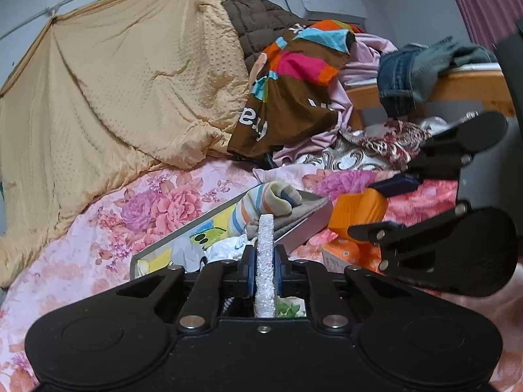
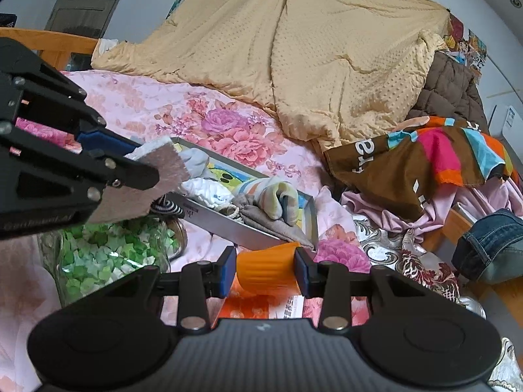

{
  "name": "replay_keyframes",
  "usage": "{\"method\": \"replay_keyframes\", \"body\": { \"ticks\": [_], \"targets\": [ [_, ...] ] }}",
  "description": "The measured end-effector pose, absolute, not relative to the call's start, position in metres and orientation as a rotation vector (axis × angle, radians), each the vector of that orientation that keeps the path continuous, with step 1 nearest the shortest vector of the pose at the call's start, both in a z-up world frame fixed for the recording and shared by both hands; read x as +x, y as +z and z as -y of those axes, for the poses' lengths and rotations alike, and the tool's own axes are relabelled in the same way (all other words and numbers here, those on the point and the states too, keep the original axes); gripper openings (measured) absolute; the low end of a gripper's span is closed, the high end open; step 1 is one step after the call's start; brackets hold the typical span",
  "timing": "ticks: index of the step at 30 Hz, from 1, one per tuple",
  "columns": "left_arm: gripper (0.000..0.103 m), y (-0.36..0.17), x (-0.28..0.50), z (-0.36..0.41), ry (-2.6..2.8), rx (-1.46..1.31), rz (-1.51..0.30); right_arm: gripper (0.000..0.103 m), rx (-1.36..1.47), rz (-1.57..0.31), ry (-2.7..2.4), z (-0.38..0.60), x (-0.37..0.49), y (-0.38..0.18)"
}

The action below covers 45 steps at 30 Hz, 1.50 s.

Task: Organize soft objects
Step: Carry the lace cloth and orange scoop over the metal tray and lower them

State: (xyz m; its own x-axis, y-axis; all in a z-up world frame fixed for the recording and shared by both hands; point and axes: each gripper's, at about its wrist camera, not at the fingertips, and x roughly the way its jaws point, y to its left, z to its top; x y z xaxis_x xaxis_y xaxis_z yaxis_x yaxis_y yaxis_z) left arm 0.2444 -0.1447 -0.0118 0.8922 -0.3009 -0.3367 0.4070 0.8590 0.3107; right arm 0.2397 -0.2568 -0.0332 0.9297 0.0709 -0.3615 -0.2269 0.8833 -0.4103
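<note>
My left gripper [image 1: 264,254] is shut on a thin flat pad [image 1: 265,261], seen edge-on as a white strip. In the right wrist view the left gripper [image 2: 137,160] holds this pad [image 2: 153,183] over the near end of a shallow metal tin [image 2: 228,225]; its face is pinkish-brown. The tin [image 1: 304,228] lies on the floral bedspread and holds a striped sock [image 2: 278,199], a grey cloth [image 2: 261,215] and white pieces. My right gripper [image 2: 265,271] is shut on a ribbed orange item [image 2: 266,268], which sits beside the tin's corner [image 1: 359,212].
A beige quilt [image 1: 114,98] hangs behind the bed. A brown multicoloured cloth [image 1: 294,91], pink garments and jeans [image 1: 408,75] pile up by the wooden bed frame. A glass jar of green paper bits [image 2: 108,254] and an orange packet [image 2: 261,303] lie near the grippers.
</note>
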Motion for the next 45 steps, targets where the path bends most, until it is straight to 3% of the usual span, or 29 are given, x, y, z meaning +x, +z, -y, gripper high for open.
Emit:
{"method": "replay_keyframes", "body": {
  "ticks": [20, 31, 45],
  "targets": [
    [0.012, 0.018, 0.312, 0.095, -0.314, -0.084, -0.372, 0.041, -0.427, -0.208, 0.150, 0.251, 0.269, -0.017],
    [0.012, 0.036, 0.352, 0.089, -0.308, -0.189, -0.337, 0.041, -0.391, -0.009, 0.183, 0.233, 0.324, 0.020],
    [0.012, 0.002, 0.436, 0.077, -0.236, -0.318, -0.450, 0.042, -0.169, -0.179, 0.234, 0.249, 0.421, -0.003]
  ]
}}
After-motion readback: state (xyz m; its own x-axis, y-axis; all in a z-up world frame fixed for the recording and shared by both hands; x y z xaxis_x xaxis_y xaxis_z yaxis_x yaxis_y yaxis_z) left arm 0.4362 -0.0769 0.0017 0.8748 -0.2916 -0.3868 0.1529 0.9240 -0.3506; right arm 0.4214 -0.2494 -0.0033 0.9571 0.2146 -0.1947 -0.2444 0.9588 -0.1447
